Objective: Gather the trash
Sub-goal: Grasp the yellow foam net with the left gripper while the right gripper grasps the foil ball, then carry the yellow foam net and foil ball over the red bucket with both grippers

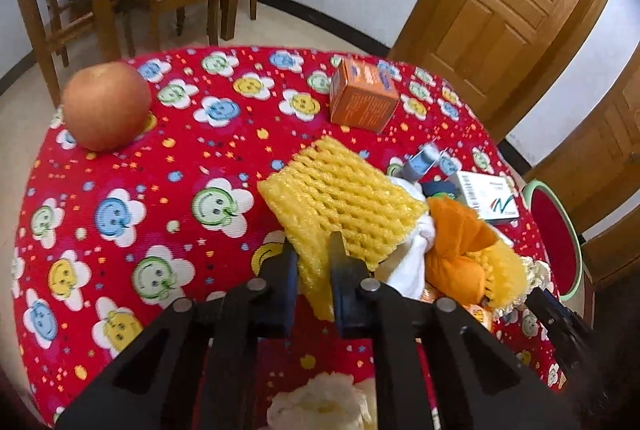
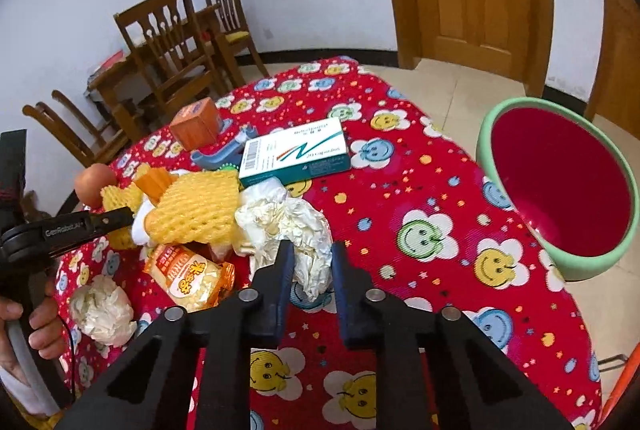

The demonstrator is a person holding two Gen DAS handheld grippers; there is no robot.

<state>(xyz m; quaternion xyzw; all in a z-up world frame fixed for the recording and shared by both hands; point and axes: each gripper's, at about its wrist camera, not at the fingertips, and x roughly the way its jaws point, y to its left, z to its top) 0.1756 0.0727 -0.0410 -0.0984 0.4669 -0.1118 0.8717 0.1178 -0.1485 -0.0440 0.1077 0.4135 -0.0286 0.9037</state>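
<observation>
Pinching near its lower edge, the left tongs (image 1: 312,254) are closed on the yellow foam net (image 1: 344,190), light, soft and crushable, while the right tongs (image 2: 310,258) are clamped on crumpled tissue (image 2: 288,226), both mid-bench (image 2: 420,190).

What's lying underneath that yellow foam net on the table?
Under the yellow foam net, white cloth or paper and an orange piece peek out from its right edge. Whatever else lies beneath is covered by the net.
</observation>
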